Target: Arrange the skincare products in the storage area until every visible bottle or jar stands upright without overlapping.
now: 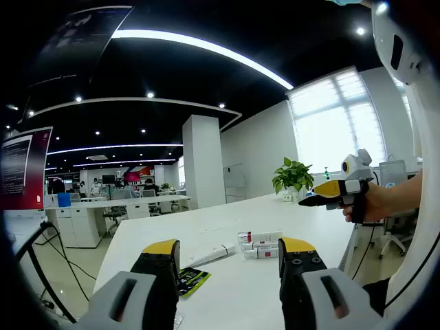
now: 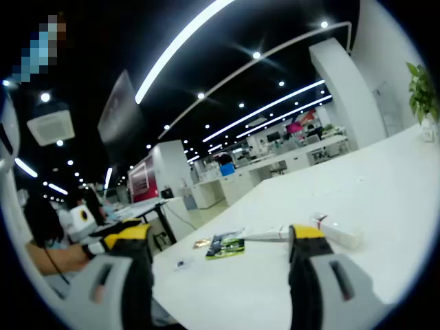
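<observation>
1. Left gripper view: the left hand-held gripper (image 1: pixel 230 258) is held above the white tabletop (image 1: pixel 302 213) with its jaws spread and nothing between them.
2. Small white skincare boxes (image 1: pixel 260 245) are seen lying flat on the tabletop, side by side beyond the jaws; a white tube (image 1: pixel 210 256) lies just left of them, and a dark green packet (image 1: pixel 189 280) lies nearer the left jaw.
3. The right hand-held gripper (image 1: pixel 309 201) is held by a hand (image 1: pixel 377 203) at the right; its jaws appear pressed together.
4. A potted plant (image 1: pixel 292 177) stands at the far edge.
5. Right gripper view: the right hand-held gripper (image 2: pixel 223 240) is shown with jaws spread and empty.
6. A white box (image 2: pixel 335 230), a tube (image 2: pixel 265 235) and the green packet (image 2: pixel 225 246) lie flat on the tabletop (image 2: pixel 385 179).
</observation>
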Tool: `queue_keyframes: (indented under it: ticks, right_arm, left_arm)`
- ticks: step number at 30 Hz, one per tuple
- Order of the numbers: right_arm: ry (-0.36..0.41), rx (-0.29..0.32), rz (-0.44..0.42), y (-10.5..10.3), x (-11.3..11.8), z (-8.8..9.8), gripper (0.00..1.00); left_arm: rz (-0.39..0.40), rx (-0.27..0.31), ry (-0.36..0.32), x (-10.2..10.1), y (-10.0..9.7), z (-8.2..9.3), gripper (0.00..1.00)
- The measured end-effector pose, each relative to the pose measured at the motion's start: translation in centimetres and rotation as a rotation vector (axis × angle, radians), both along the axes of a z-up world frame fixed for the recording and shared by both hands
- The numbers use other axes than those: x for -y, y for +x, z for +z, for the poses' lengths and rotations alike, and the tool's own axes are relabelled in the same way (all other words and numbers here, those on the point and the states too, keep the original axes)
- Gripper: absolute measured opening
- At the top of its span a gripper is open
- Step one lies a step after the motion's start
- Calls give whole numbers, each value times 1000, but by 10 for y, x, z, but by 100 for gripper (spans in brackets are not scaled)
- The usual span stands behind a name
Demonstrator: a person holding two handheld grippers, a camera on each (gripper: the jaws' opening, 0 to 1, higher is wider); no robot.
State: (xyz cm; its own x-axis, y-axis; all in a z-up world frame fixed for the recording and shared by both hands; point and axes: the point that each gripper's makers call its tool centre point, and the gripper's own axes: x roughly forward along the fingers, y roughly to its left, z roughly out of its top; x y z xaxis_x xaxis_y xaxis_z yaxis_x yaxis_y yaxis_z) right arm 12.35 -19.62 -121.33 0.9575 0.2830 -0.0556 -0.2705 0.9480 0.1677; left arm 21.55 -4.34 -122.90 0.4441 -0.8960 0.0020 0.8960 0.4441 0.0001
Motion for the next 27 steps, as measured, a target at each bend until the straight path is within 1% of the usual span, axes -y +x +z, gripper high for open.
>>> queue_keyframes:
  ticks: [2, 3, 5, 7, 8, 9, 10, 11, 13, 14, 15, 17, 18, 19, 20, 21, 22, 23, 25, 27]
  right_arm:
    - [-39, 2, -7, 0, 4, -3, 83]
    - [-30, 2, -13, 1, 6, -6, 83]
    - [6, -19, -19, 7, 10, -15, 83]
    - [16, -30, -20, 12, 9, -17, 83]
    - [10, -28, -21, 15, 8, -17, 83]
    - [-28, -11, -24, 19, 7, -15, 82]
    - [-57, -8, -39, 26, 5, -16, 82]
    - [-56, -13, -39, 28, 4, -17, 82]
    - [-52, -25, -57, 40, 0, -19, 82]
    - [-52, -25, -65, 43, -2, -18, 82]
    - [-50, -26, -71, 48, -5, -17, 81]
    - [-38, -20, -89, 56, -9, -14, 80]
    - [-29, -20, -96, 61, -10, -13, 80]
    - [-25, -20, -99, 63, -11, -12, 80]
    - [-22, -17, -113, 70, -14, -11, 80]
    - [-25, -18, -120, 72, -15, -11, 80]
    - [-49, -28, -150, 77, -13, -14, 80]
    - [-54, -41, -159, 80, -13, -17, 79]
    - [-34, -48, -176, 86, -14, -18, 79]
    - [-17, -46, -193, 91, -14, -17, 80]
  left_arm:
    - [17, -20, -9, 0, 1, -6, 54]
    - [24, -24, 6, 1, 1, -9, 55]
    - [23, -14, 10, 0, 0, -7, 56]
    - [29, -8, 15, -2, 0, -3, 56]
    - [24, -7, 12, -4, -1, 0, 56]
    - [11, 3, 2, -6, -1, 4, 56]
    - [-4, 6, 12, -9, 2, 3, 56]
    - [-10, 5, 16, -9, 3, 2, 56]
    - [-42, 1, 20, -14, 11, 2, 56]
    - [-54, 8, 18, -16, 13, 3, 56]
    - [-64, 18, 15, -18, 17, 5, 56]
    - [-72, 18, 14, -21, 25, 6, 57]
    - [-77, 8, 10, -22, 31, 6, 58]
    - [-78, 2, 9, -22, 34, 5, 60]
    - [-81, -11, 10, -23, 39, 3, 62]
    - [-84, -13, 15, -24, 43, 0, 63]
    - [-87, -9, 22, -26, 47, -3, 63]
    - [-89, -11, 23, -27, 50, -6, 63]
    - [-85, -41, 20, -34, 58, -10, 64]
    - [-77, -54, 11, -42, 65, -12, 64]
